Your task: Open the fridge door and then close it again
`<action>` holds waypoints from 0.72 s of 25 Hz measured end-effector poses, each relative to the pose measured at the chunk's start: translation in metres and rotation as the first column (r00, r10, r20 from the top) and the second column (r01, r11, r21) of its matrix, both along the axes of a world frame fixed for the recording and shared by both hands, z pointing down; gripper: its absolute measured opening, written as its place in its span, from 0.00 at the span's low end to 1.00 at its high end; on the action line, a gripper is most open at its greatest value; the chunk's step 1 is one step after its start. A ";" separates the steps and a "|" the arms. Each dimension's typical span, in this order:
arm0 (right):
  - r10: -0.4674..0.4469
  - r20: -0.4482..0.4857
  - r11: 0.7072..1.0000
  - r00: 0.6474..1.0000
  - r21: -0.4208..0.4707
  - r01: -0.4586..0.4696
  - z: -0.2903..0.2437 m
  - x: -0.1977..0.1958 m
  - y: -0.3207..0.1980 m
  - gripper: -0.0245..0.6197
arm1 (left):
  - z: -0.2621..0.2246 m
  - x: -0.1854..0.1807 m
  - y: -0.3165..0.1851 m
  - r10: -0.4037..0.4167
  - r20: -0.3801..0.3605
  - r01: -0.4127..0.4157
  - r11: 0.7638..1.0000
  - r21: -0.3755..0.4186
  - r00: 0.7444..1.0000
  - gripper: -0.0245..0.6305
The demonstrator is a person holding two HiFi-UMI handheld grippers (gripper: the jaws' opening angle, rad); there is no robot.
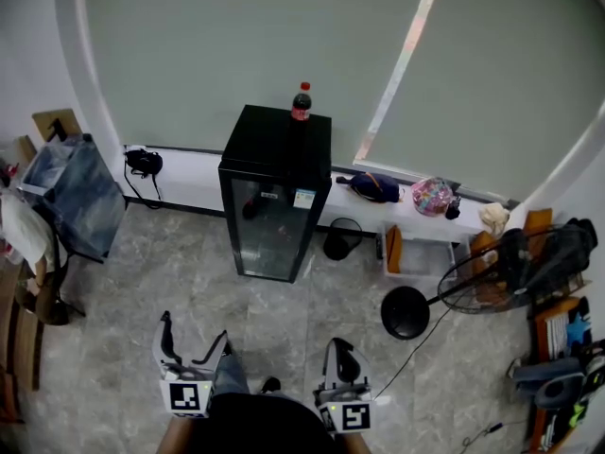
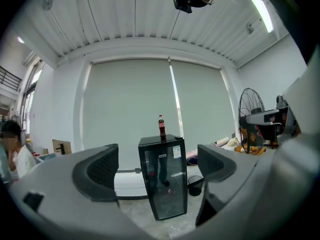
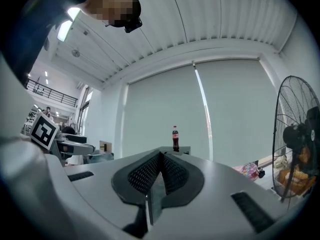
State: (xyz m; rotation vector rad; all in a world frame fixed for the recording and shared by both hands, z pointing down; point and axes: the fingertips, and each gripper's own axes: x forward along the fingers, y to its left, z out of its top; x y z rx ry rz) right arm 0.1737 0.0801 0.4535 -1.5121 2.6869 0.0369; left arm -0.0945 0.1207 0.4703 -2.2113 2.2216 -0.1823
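Observation:
A small black fridge (image 1: 276, 193) with a glass door stands against the far wall, its door shut. A cola bottle (image 1: 302, 102) stands on its top. The fridge (image 2: 164, 176) shows between the jaws in the left gripper view, still well ahead. My left gripper (image 1: 194, 342) is open and empty, low in the head view, far short of the fridge. My right gripper (image 1: 340, 359) is shut with nothing between its pads; in its own view only the bottle (image 3: 175, 139) and the fridge top show above the jaws.
A black bin (image 1: 342, 237) stands right of the fridge. A floor fan (image 1: 492, 274) with a round base (image 1: 406, 312) and a trailing cord is at the right. A low white ledge (image 1: 416, 214) holds bags. A chair with blue cloth (image 1: 76, 195) is left.

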 end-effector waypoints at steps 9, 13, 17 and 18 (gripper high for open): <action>0.009 -0.004 1.000 1.000 0.006 -0.009 0.001 -0.031 -0.037 0.05 | 0.011 -0.029 -0.038 0.009 -0.015 -0.009 1.000 -0.003 1.000 0.77; 0.023 -0.011 1.000 1.000 -0.003 -0.023 0.001 -0.048 -0.059 0.05 | 0.017 -0.048 -0.067 0.029 -0.038 -0.030 0.999 -0.017 0.999 0.77; 0.044 -0.017 0.999 0.999 -0.015 -0.045 0.004 -0.066 -0.080 0.05 | 0.021 -0.066 -0.091 0.053 -0.030 -0.054 0.998 -0.032 0.998 0.77; 0.050 -0.017 0.999 0.999 -0.016 -0.050 0.004 -0.071 -0.086 0.05 | 0.022 -0.071 -0.096 0.060 -0.029 -0.061 0.998 -0.035 0.998 0.77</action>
